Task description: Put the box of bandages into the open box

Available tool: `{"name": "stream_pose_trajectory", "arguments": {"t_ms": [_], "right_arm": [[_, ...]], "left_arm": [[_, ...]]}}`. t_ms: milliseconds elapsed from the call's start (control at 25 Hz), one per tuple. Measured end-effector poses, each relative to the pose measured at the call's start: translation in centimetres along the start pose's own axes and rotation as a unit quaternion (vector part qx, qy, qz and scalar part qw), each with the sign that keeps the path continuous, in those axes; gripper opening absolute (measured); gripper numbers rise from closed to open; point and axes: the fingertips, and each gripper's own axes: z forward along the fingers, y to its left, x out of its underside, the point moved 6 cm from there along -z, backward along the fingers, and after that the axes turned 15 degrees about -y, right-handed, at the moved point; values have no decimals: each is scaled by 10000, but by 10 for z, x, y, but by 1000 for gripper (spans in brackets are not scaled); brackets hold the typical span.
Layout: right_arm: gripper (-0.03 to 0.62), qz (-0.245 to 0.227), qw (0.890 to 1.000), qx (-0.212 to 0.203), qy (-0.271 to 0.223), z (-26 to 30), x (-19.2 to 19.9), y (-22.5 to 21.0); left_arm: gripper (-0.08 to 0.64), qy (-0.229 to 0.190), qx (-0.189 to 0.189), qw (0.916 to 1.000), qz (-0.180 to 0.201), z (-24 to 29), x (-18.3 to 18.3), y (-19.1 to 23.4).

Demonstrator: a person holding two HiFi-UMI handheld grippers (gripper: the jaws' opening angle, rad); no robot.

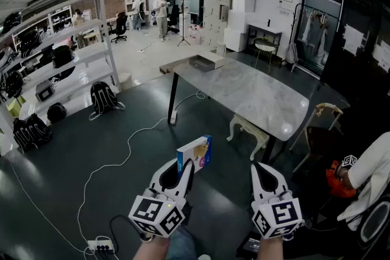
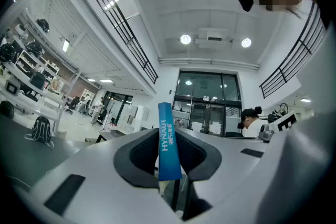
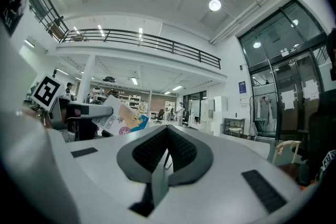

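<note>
Head view: we see the left tool (image 1: 184, 168) pinching the bandage box (image 1: 196, 153), right tool (image 1: 261, 171) pressed together, open box (image 1: 206, 62) on tabletop (image 1: 256, 97).

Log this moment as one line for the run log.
left tool: shut on box of bandages | right tool: shut, empty | open box: on far end of table, bandages not yet inside

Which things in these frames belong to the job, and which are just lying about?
Job: flat blue-and-white bandage box, clamped in the left tool; shallow grey open box on the grey marble table.
Lying about: black backpack, white power strip, carved white stool; right tool, shut and empty.
</note>
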Motion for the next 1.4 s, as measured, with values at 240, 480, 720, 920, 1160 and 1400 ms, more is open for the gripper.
{"name": "stream_pose_trajectory", "arguments": {"t_ms": [240, 480, 720, 920, 1160, 1400], "right_arm": [[25, -138, 9998, -65, -85, 19, 1, -12], [25, -55, 9998, 67, -162, 66, 10, -20], [25, 31, 9999, 39, -154, 132, 24, -24], [25, -63, 9999, 119, -105, 194, 35, -33], [25, -96, 9996, 222, -108, 279, 46, -35], [25, -169, 9994, 282, -142, 339, 59, -32]], "left_arm": [[80, -87, 0, 10000, 42, 21, 1, 13], [80, -59, 23, 10000, 42, 59, 7, 51], [80, -73, 37, 9999, 65, 110, 10, 101], [80, -99, 47, 9999, 9, 161, 15, 151], [80, -100, 114, 9999, -19, 219, 13, 211], [80, 4, 267, 9996, 10, 258, 12, 260]]}}
